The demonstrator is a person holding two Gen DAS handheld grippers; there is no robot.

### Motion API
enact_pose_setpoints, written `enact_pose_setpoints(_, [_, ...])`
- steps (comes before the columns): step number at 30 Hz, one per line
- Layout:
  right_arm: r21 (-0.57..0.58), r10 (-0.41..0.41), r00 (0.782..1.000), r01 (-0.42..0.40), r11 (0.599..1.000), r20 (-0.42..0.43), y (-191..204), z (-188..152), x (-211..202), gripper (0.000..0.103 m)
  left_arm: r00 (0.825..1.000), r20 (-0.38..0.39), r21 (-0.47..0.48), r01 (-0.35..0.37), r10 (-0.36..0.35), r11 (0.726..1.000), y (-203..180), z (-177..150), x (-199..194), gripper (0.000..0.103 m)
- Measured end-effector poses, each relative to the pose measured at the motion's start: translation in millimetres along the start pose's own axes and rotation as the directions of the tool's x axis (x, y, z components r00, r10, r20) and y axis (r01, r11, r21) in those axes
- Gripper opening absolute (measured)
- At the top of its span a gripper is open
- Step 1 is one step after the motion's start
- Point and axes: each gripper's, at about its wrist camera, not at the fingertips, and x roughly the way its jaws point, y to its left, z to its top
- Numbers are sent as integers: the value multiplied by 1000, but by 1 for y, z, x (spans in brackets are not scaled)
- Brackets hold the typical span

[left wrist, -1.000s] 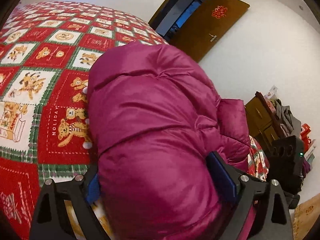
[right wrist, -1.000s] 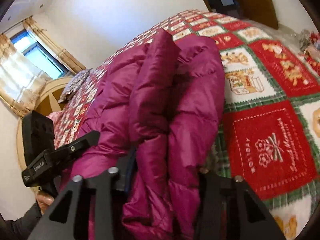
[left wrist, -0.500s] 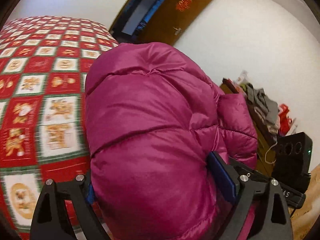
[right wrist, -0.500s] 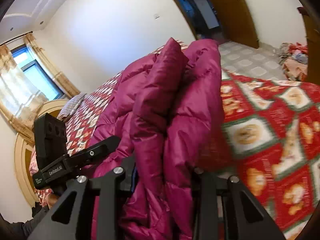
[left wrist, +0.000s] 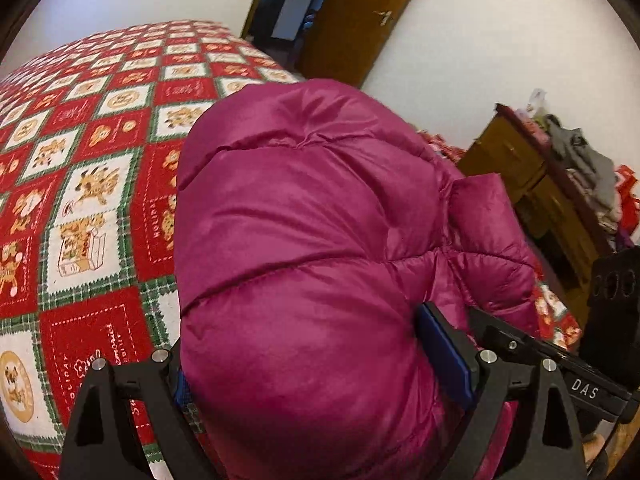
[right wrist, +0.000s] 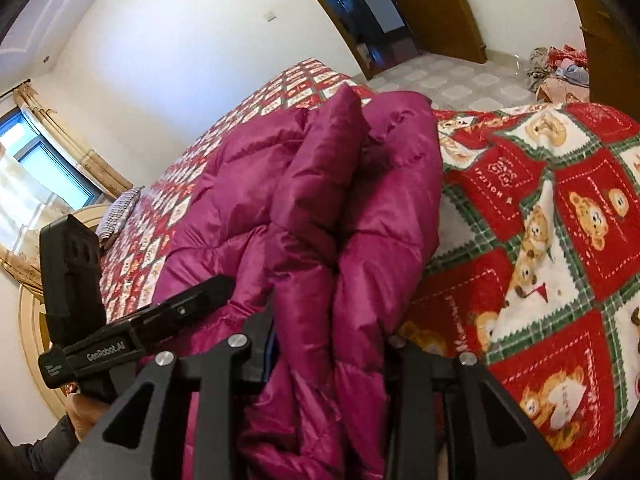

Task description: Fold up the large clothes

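A puffy magenta down jacket (left wrist: 304, 240) is bunched up and held off the bed between both grippers. In the left wrist view my left gripper (left wrist: 316, 364) is shut on a thick fold of it, the blue pads pressing into the padding on both sides. In the right wrist view my right gripper (right wrist: 328, 344) is shut on several gathered layers of the same jacket (right wrist: 320, 208). The other gripper's black body (right wrist: 120, 340) shows at the left there, held by a hand (right wrist: 80, 416). The jacket hides the fingertips of both grippers.
Under the jacket lies a bed with a red, white and green teddy-bear quilt (left wrist: 88, 184). A wooden cabinet (left wrist: 532, 196) piled with clothes stands at the right, a brown door (left wrist: 360, 12) beyond. A window with curtains (right wrist: 36, 168) and tiled floor (right wrist: 452, 84) appear in the right wrist view.
Both grippers have carried the jacket sideways over the bed; the quilt and door have shifted in both views. Both grips on the jacket hold unchanged.
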Motion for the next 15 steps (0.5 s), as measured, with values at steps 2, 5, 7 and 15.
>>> enact_pose_setpoints(2, [4, -2, 1000, 2, 1000, -6, -6, 2, 2, 34, 1000, -5, -12, -26, 26, 1000, 0, -2, 5, 93])
enact_pose_setpoints(5, [23, 5, 1000, -5, 1000, -7, -14, 6, 5, 34, 998, -5, -14, -63, 63, 998, -2, -4, 12, 95])
enact_pose_setpoints(7, [26, 0, 1000, 0, 1000, -5, -22, 6, 3, 43, 997, -4, -5, -83, 83, 997, -4, -6, 15, 97])
enact_pose_setpoints(15, [-52, -165, 981, 171, 984, 106, -11, 12, -45, 56, 993, -7, 26, -117, 117, 993, -7, -7, 20, 100])
